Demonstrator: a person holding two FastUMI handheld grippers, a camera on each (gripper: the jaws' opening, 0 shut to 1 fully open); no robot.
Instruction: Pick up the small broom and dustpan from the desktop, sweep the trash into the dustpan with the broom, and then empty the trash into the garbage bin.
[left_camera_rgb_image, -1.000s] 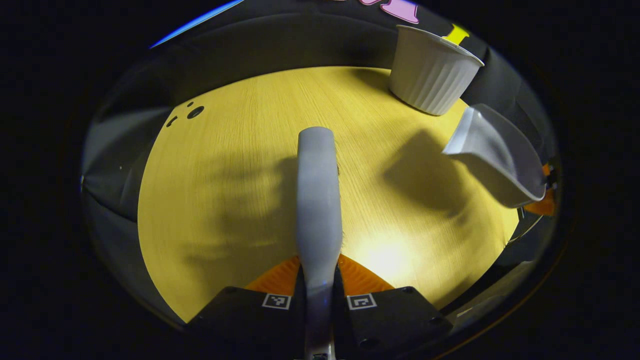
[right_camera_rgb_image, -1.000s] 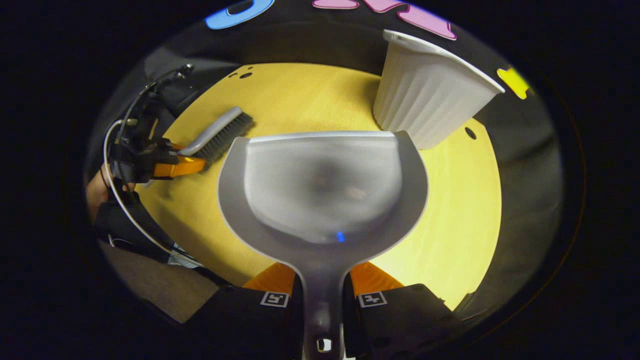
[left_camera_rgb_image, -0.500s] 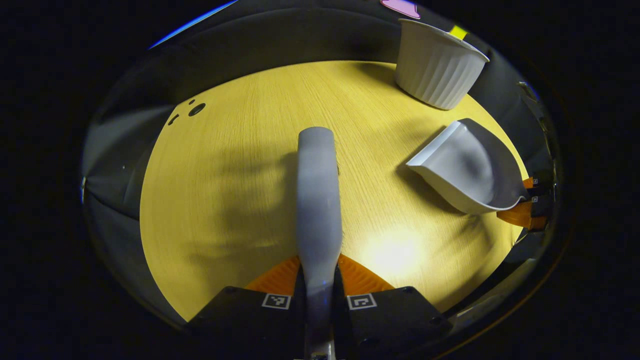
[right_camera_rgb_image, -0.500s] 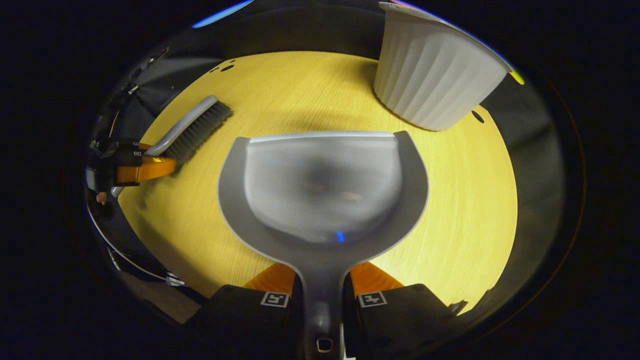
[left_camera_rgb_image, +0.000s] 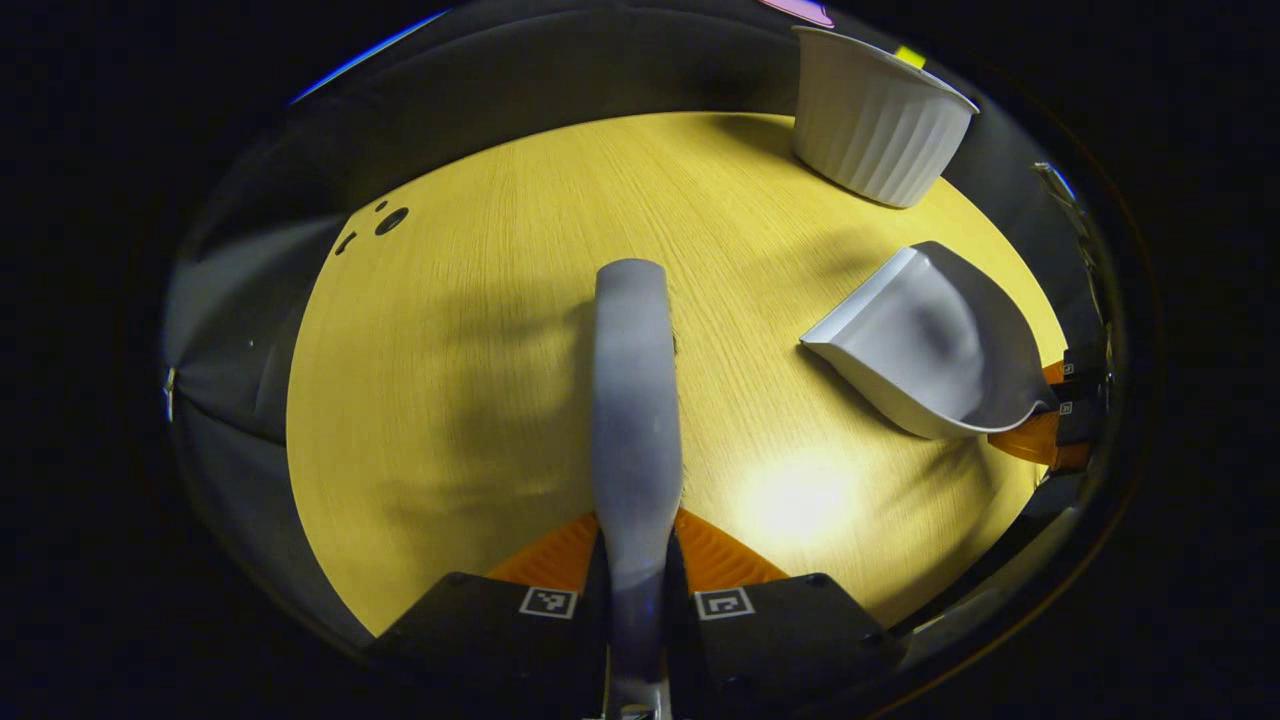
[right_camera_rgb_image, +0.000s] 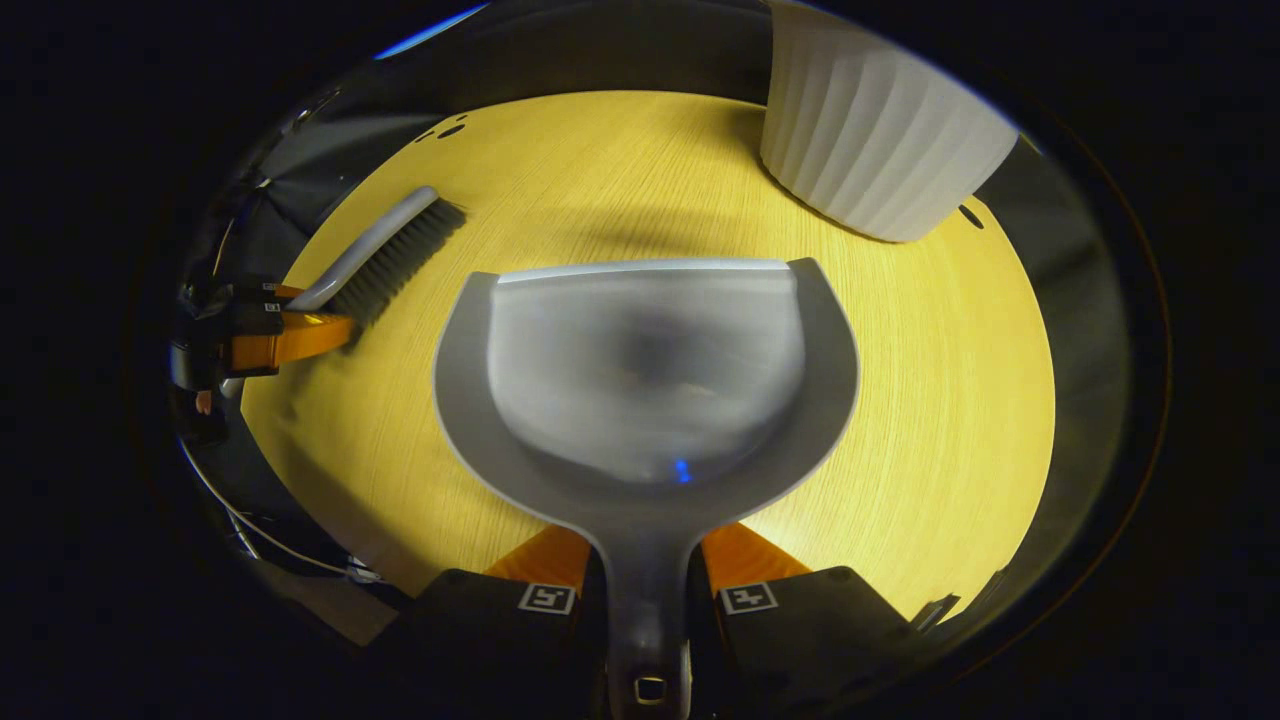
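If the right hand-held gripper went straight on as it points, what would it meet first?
Probably bare tabletop past the dustpan it holds; the white bin stands off right of that line, though depth is unclear.

brooms: 1 (right_camera_rgb_image: 385, 252) | dustpans: 1 (right_camera_rgb_image: 645, 370) | garbage bins: 1 (right_camera_rgb_image: 880, 150) | hand-held grippers: 2 (left_camera_rgb_image: 636, 560) (right_camera_rgb_image: 648, 565)

Over the last second the grey plastic dustpan (left_camera_rgb_image: 930, 345) came down from above the yellow wooden table (left_camera_rgb_image: 480, 330) until its front lip sat low by the right edge, away from the white ribbed garbage bin (left_camera_rgb_image: 875, 125). In the right gripper view the bin (right_camera_rgb_image: 880, 150) slid upward, and the grey-handled broom (right_camera_rgb_image: 385, 250) shifted slightly.
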